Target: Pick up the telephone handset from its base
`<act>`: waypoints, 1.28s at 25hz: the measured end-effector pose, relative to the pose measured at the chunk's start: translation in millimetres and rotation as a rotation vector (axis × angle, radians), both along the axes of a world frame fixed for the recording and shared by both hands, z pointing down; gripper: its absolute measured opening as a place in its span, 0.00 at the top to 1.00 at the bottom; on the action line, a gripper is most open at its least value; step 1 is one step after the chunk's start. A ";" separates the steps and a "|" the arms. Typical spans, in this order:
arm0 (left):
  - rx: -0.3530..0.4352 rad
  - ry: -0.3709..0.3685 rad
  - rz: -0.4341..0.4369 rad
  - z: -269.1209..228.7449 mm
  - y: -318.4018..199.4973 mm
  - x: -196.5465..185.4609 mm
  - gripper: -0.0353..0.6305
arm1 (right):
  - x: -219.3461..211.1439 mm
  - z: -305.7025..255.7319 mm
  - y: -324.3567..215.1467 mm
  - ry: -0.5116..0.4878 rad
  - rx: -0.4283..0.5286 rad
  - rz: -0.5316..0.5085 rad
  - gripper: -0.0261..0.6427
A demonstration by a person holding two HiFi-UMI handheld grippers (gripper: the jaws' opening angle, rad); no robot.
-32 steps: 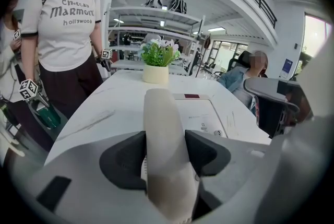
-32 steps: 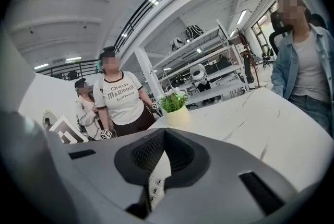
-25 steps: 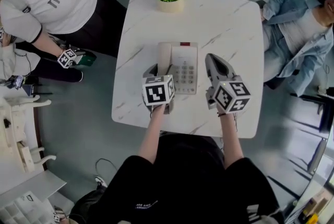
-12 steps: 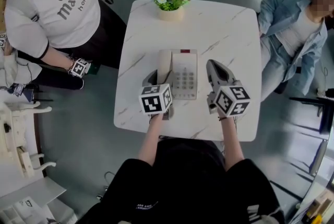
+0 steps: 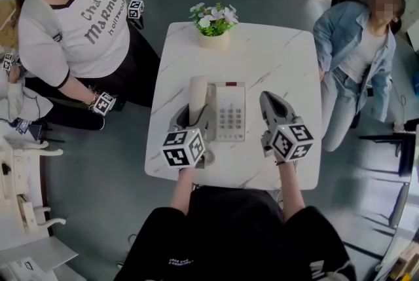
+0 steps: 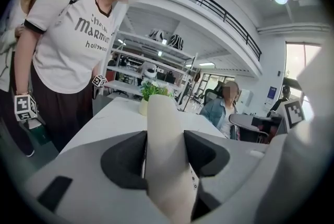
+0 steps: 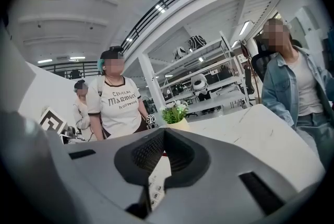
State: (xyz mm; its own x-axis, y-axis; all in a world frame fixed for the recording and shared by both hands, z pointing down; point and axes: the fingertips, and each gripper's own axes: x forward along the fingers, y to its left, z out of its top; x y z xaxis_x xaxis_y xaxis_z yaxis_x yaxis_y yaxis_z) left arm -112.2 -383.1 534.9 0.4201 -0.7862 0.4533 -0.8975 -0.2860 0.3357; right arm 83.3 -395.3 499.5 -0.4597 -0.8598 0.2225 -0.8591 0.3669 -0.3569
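Handset (image 5: 198, 96) sat clamped in my left gripper (image 5: 191, 121) at lower centre, apparently lifted just clear of the base (image 5: 230, 112). My right gripper (image 5: 270, 101), jaws together and empty, hovered beside it. Pickup looked nearly done.
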 end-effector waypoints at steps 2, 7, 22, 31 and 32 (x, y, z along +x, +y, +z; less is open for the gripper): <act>0.030 0.015 -0.010 -13.4 1.9 -6.3 0.63 | 2.2 -10.4 1.1 -0.007 0.025 0.004 0.98; 0.101 0.053 -0.024 -45.4 5.2 -17.8 0.63 | 2.2 -41.1 1.4 -0.015 0.098 0.004 0.97; 0.295 0.136 -0.057 -121.3 25.7 -44.1 0.63 | 6.2 -111.5 19.4 -0.034 0.280 -0.003 0.98; 0.378 0.172 -0.108 -156.6 40.4 -63.8 0.63 | 17.4 -140.4 32.8 -0.028 0.347 0.030 0.98; 0.388 0.176 -0.114 -159.2 41.9 -65.8 0.63 | 19.1 -141.8 33.8 -0.029 0.351 0.034 0.98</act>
